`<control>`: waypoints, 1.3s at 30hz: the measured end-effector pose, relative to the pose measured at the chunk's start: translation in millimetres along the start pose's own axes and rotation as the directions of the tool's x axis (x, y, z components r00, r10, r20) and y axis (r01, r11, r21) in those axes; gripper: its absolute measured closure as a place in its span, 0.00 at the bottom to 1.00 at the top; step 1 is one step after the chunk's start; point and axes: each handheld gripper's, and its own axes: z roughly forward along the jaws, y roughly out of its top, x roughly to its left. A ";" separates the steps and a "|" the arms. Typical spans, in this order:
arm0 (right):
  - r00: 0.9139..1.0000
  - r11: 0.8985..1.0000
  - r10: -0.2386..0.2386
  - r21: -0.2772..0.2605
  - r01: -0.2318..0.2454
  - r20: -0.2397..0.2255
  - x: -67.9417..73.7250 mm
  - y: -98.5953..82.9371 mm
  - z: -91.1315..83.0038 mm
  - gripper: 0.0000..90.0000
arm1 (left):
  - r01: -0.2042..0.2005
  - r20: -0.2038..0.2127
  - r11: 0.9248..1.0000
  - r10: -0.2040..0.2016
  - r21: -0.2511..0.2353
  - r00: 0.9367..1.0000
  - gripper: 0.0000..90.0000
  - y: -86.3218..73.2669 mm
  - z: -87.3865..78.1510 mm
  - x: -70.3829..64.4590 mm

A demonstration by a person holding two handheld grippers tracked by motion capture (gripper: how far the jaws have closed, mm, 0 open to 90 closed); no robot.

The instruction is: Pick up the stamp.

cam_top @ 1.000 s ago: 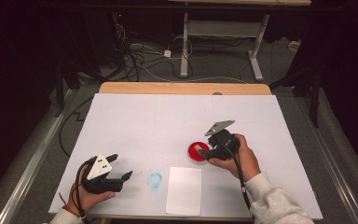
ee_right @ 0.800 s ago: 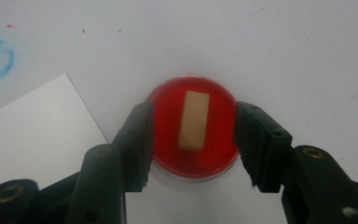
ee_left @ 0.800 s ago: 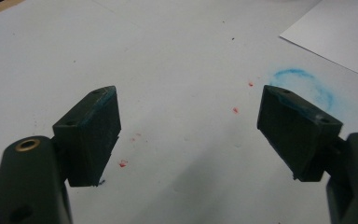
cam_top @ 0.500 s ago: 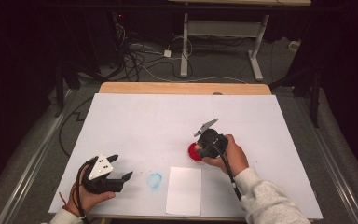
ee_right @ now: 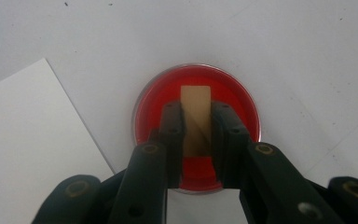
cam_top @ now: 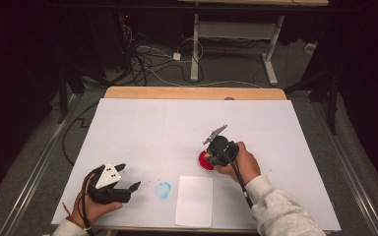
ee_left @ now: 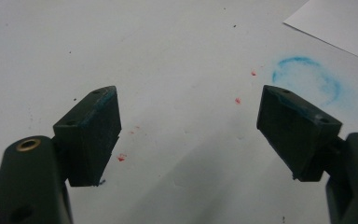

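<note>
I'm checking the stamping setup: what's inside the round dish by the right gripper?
The round dish holds red ink. The right gripper clamps a tan block above it; the block's underside and the ink below are hidden.

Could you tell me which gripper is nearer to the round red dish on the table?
Right. The right gripper is directly over the red dish, shut on a tan block above it. The left gripper sits open well to the dish's left, near the table's front edge.
</note>
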 end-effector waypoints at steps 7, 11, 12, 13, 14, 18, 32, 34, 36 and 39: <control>1.000 1.000 0.004 -0.001 -0.004 -0.010 -1.0 -1.8 2.1 0.85 | -0.002 0.003 1.000 0.002 -0.003 1.000 0.24 0.1 -0.8 -0.7; 1.000 1.000 0.000 0.006 0.000 0.001 0.5 -1.3 2.6 0.85 | -0.002 0.000 1.000 0.002 0.001 1.000 0.24 0.0 -0.7 -0.9; 1.000 1.000 0.001 0.010 -0.001 0.006 1.5 -1.1 2.9 0.85 | -0.003 -0.002 1.000 0.003 0.002 1.000 0.24 0.1 -0.6 -1.0; 1.000 1.000 0.001 0.010 -0.001 0.006 1.5 -1.1 2.9 0.85 | -0.003 -0.002 1.000 0.003 0.002 1.000 0.24 0.3 -0.6 -1.1; 1.000 1.000 -0.011 0.010 0.011 0.012 2.0 -0.9 3.2 0.85 | -0.003 0.000 1.000 0.003 0.000 1.000 0.24 0.5 -0.7 -1.3; 1.000 1.000 -0.013 0.014 0.012 0.016 2.9 -0.4 3.8 0.85 | -0.008 0.003 1.000 0.008 0.001 1.000 0.24 1.2 0.0 -1.9; 0.999 0.999 0.021 0.026 -0.020 -0.031 -4.3 1.2 5.1 0.85 | -0.015 0.016 1.000 0.015 -0.002 1.000 0.24 3.9 3.3 -2.1; 1.000 1.000 0.010 0.029 -0.009 -0.021 -2.5 1.6 4.7 0.85 | -0.016 0.016 1.000 0.016 -0.003 1.000 0.24 4.0 3.4 -2.3; 1.000 1.000 0.004 0.026 -0.003 -0.011 -0.8 1.5 4.1 0.85 | -0.014 0.017 1.000 0.014 -0.007 1.000 0.24 3.8 3.0 -2.0; 1.000 1.000 0.002 -0.006 -0.002 -0.012 -1.1 -3.0 3.3 0.85 | -0.010 0.016 1.000 0.010 -0.009 1.000 0.24 2.9 2.3 -1.0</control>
